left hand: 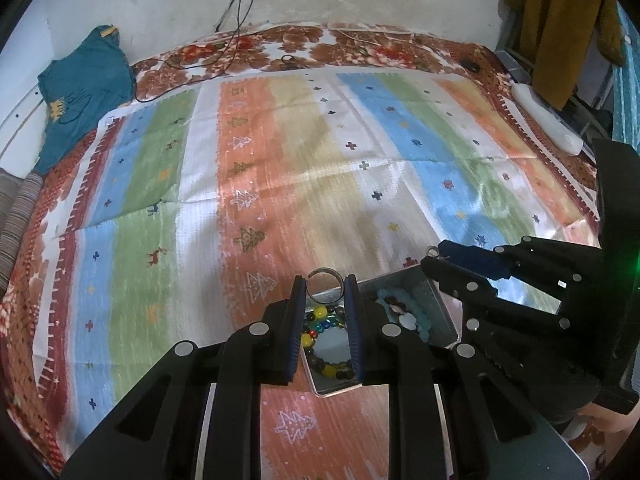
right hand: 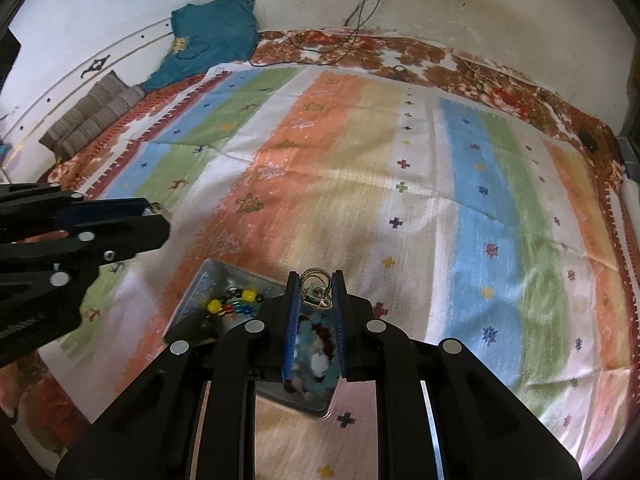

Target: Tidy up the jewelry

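A metal tin (left hand: 440, 304) lies on the striped cloth and holds a multicoloured bead bracelet (left hand: 320, 316) and a pale blue bead bracelet (left hand: 416, 312). My left gripper (left hand: 326, 280) is shut on a silver bangle (left hand: 325, 273) and holds it above the tin's far left corner. My right gripper (right hand: 316, 280) is shut on a silver ring with a pendant (right hand: 316, 284) above the tin (right hand: 200, 292), over the pale blue bracelet (right hand: 316, 340). The right gripper also shows in the left wrist view (left hand: 434, 256), and the left gripper in the right wrist view (right hand: 154, 212).
The striped cloth (left hand: 280, 168) covers a floral bedspread (left hand: 360, 44). A teal garment (left hand: 84, 92) and striped cushions (right hand: 92, 116) lie at the far left. Cables (left hand: 236, 20) hang on the back wall. A white object (left hand: 548, 120) lies at the right edge.
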`<act>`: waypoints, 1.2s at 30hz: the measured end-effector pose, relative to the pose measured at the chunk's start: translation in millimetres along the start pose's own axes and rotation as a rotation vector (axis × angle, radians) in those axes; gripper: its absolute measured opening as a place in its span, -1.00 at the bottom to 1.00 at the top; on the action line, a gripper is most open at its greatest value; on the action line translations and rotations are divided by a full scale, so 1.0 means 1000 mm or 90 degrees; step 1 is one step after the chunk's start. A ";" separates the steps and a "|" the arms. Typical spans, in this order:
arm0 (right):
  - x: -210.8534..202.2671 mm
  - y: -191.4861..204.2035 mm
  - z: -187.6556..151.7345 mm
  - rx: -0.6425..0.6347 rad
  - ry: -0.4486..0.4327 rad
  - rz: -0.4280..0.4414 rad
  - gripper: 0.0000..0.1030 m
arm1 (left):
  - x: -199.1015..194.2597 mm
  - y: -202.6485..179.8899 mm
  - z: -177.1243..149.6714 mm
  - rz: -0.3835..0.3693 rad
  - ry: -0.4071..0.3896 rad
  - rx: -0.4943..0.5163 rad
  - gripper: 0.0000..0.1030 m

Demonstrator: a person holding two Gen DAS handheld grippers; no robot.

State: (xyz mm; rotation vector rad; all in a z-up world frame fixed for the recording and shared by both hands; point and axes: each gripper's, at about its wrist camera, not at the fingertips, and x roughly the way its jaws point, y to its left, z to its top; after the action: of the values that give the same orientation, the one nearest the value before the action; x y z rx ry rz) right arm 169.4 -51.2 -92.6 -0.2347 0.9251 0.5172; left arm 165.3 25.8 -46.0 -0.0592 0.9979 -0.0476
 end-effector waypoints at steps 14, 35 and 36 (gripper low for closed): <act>-0.011 0.000 -0.014 0.001 0.004 0.001 -0.19 | -0.004 0.006 -0.008 -0.014 0.002 -0.029 -0.46; -0.064 0.005 -0.049 -0.001 -0.045 -0.003 0.35 | -0.058 -0.015 -0.062 -0.006 -0.048 0.006 0.27; -0.066 0.005 -0.051 -0.001 -0.046 -0.004 0.36 | -0.060 -0.014 -0.063 -0.006 -0.049 0.004 0.27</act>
State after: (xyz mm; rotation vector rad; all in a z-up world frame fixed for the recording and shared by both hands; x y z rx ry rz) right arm 99.0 -89.0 -69.4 -0.2195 0.8542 0.5176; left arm 80.0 13.7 -28.9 -0.0592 0.9198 -0.0571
